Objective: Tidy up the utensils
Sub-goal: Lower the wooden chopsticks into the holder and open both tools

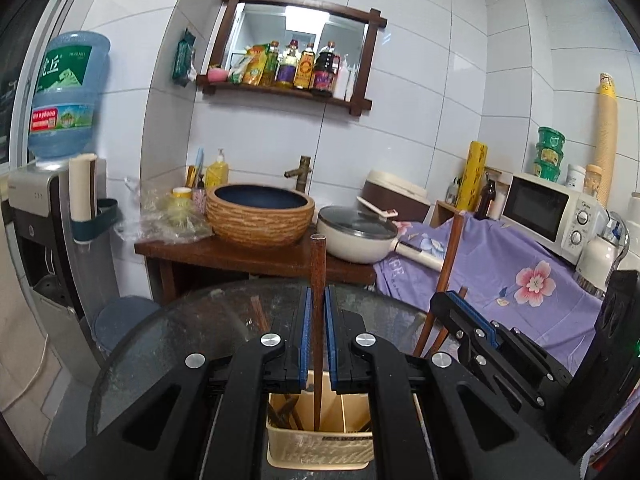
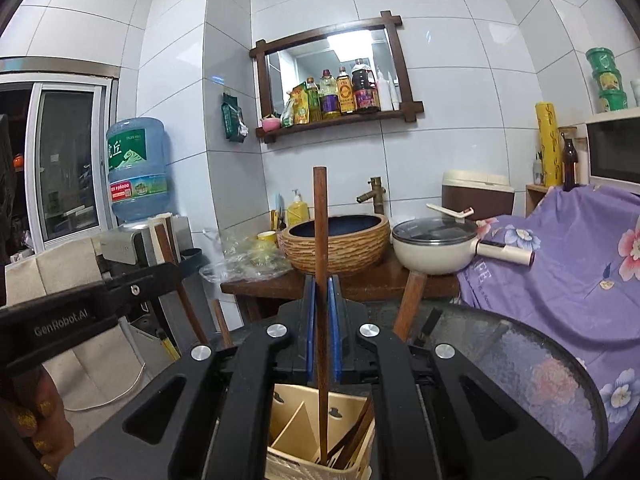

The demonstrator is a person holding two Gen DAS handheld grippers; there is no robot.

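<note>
Your left gripper (image 1: 319, 334) had its jaws clamped on an upright wooden chopstick (image 1: 318, 320), whose lower end stood inside the cream utensil holder (image 1: 316, 446) on the round glass tabletop (image 1: 168, 340). Your right gripper (image 2: 322, 330) likewise had its jaws closed around a second chopstick (image 2: 321, 280), upright, its tip down in the same holder among other brown utensils. Beyond the tabletop stood a woven-look basin (image 1: 259, 216) and a lidded white pot (image 1: 356, 238) on a dark wooden stand.
</note>
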